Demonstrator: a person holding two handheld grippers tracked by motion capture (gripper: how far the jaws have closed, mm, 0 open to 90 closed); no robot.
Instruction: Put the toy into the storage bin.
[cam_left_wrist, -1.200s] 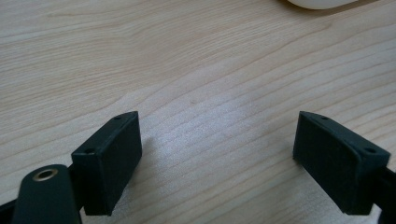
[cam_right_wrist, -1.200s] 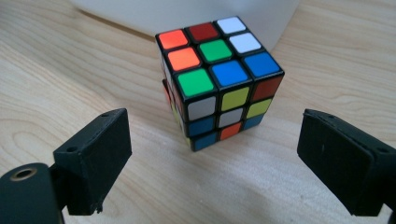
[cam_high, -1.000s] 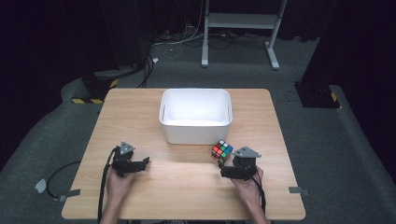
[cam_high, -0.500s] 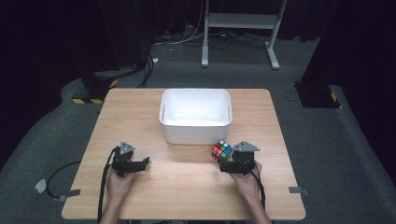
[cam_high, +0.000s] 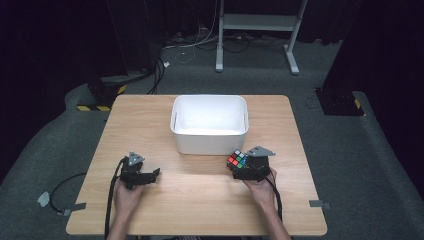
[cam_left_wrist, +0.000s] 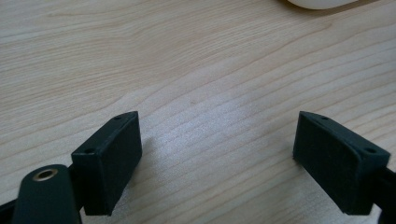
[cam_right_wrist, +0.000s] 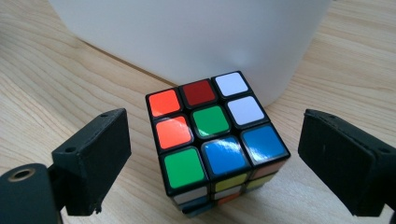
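**Colour-tiled cube waits between spread jaws**

Scrambled in orange, green, blue, white and red, the black-framed plastic puzzle cube (cam_right_wrist: 217, 140) sits on the pale wooden surface (cam_high: 200, 200), close in front of the white plastic bin (cam_high: 210, 122), near its right front corner. Seen in the right gripper view, the cube lies between the two black jaws of the right gripper (cam_right_wrist: 219, 163), turned corner-on rather than square to them; the jaws stand wide apart, with a clear gap on either side, and touch nothing. Judged from here, a squeeze on that skewed cube could meet its corners instead of flat faces, twisting it, spinning a layer or sending it skidding against the bin wall; closing too low could also scrape the wood. Over on the other side of the surface, well apart from cube and bin, the left gripper (cam_left_wrist: 219, 154) rests low above bare wood, its jaws likewise spread and empty, held in the person's hand.
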